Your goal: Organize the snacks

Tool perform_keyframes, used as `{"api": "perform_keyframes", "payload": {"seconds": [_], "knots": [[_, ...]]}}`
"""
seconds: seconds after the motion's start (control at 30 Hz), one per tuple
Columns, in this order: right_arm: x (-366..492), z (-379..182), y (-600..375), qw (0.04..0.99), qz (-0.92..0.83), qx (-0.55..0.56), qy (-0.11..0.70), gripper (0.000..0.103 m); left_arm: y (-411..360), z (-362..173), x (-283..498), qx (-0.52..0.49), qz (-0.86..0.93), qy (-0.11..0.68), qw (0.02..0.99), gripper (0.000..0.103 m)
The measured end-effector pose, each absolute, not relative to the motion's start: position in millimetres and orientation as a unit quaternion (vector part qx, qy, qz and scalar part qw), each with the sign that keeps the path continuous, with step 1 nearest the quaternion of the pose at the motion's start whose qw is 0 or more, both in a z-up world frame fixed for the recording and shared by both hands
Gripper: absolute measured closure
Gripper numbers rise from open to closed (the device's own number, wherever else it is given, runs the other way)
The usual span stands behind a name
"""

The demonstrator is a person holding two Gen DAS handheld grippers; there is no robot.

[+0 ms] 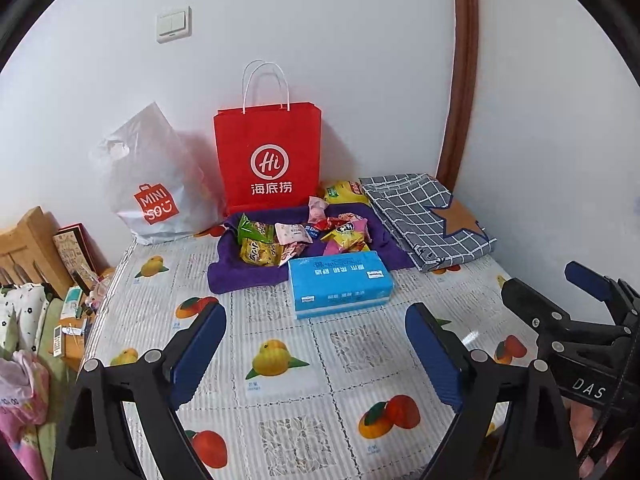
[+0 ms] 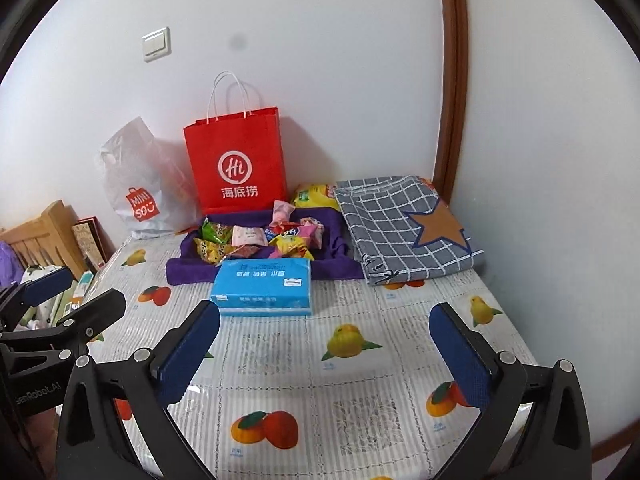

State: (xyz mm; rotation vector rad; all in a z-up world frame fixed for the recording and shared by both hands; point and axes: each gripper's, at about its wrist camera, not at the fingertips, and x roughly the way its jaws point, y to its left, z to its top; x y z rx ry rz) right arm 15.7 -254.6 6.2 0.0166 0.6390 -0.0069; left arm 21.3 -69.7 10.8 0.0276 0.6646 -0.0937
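Red paper bag (image 1: 267, 156) stands at the far edge of the surface (image 1: 280, 360) against the wall; white print reads "Hi" in a ring, three Chinese characters below; two white cord handles. One translucent plastic bag (image 1: 154, 184) to its left, red logo "MINI SO". One blue tissue pack (image 1: 340, 282) just in front of the purple cloth (image 1: 224, 272), white Chinese lettering upside down from here, not legible. Snacks (image 1: 304, 236) lie heaped on the purple cloth near the far edge: small wrapped packets in yellow, green, pink and red, count uncertain, roughly ten; print too small to read; one larger yellow packet (image 1: 344, 192) behind the cloth beside the red bag. One folded grey checked fabric (image 1: 428, 220) with a brown star, far right corner. Left gripper (image 1: 316, 344): jaws wide apart, nothing between them; right gripper (image 2: 326, 348): jaws spread fully, empty; body lettering "DAS" on it in the left view; "GenRobot.AI" on the left one in the right view.
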Motion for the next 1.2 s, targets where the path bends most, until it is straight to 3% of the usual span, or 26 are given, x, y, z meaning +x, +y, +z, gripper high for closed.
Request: {"api": "perform_keyframes", "payload": {"seconds": [1.2], "knots": [[7.4, 4.1, -250.0, 0.950, -0.017, -0.011, 0.313, 0.000, -64.1, 7.1, 18.5, 0.013, -0.036, 0.328, 0.944, 0.012]]}}
